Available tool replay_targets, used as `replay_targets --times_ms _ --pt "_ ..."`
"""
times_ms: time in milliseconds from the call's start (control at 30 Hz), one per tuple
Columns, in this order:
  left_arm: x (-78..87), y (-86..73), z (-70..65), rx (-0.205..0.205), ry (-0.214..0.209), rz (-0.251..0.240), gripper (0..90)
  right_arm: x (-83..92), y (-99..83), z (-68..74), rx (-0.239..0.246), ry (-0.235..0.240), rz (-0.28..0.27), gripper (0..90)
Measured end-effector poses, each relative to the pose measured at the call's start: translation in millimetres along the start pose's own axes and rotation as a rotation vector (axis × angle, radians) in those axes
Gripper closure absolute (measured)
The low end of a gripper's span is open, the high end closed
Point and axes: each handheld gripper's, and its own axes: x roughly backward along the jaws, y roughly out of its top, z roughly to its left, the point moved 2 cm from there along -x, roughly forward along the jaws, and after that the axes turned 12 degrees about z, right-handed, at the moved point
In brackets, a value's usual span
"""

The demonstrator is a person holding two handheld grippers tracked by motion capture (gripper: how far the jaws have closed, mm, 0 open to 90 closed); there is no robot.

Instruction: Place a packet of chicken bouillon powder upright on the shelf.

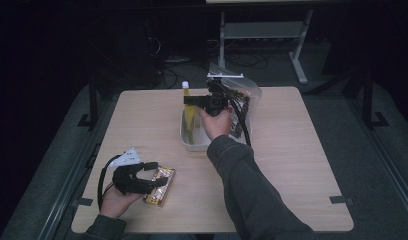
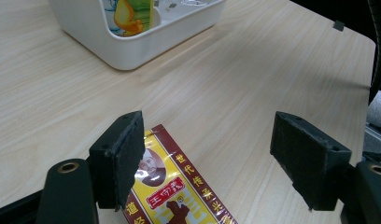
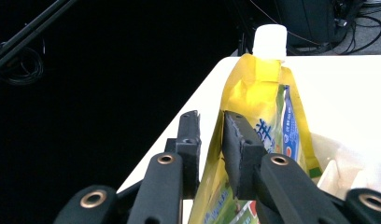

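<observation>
A yellow drink pouch point(image 3: 258, 93) with a white screw cap stands upright in a white bin point(image 1: 188, 144) near the table's far middle. My right gripper point(image 3: 211, 135) is shut on the pouch's edge, just below its neck; from above, the right gripper point(image 1: 192, 100) sits over the bin's left end, with the pouch point(image 1: 190, 119) hanging below it. A red and yellow snack packet point(image 2: 179, 196) lies flat at the near left. My left gripper point(image 2: 212, 140) is open over it, its left pad point(image 2: 128, 158) above the packet's corner. In the high view the left gripper point(image 1: 151, 175) rests beside the packet point(image 1: 161, 186).
A clear plastic bag point(image 1: 244, 97) with dark items lies behind the bin at the table's far edge. The white bin point(image 2: 128, 46) stands ahead of the left gripper. Bare wood spreads across the table's right half. Dark floor, cables and a desk frame lie beyond.
</observation>
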Motion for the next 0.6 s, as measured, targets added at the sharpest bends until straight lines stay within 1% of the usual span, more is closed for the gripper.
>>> replay_targets --times_ms 100,267,433,600 --pt "-0.9 -0.5 -0.1 -0.001 0.004 0.006 25.5 4.7 -0.1 0.6 0.001 0.001 0.013 73.7" --pt "-1.4 -1.0 0.0 0.003 0.011 0.007 25.2 11.6 -0.8 1.9 0.005 0.021 0.034 70.7" --pt "-2.6 -1.9 0.3 -0.004 0.024 0.019 24.5 19.3 -1.4 3.7 0.008 0.036 0.04 69.6" --pt "-3.3 -2.0 -0.5 0.0 0.032 0.019 23.6 28.9 -2.6 6.9 0.018 0.059 0.049 66.8"
